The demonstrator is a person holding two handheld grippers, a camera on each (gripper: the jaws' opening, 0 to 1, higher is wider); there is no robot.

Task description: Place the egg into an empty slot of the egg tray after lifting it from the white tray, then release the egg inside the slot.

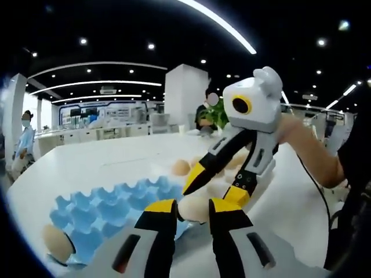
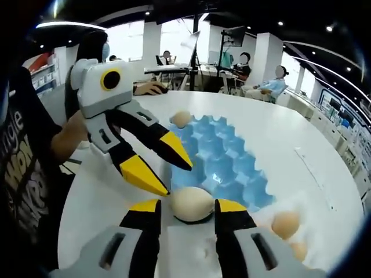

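Egg [image 2: 192, 204]: seen between right gripper [image 2: 189, 209] jaws, apparently pinched, at edge of blue tray [image 2: 223, 162].
Left gripper [image 2: 162, 168]: jaws spread, held just above egg.
Other eggs: one at tray's far corner [image 2: 181, 119], some beside it [image 2: 286, 224].

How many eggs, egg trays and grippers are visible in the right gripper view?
Eggs: 4
Blue egg tray: 1
Grippers, left gripper and right gripper: 2
Total: 7
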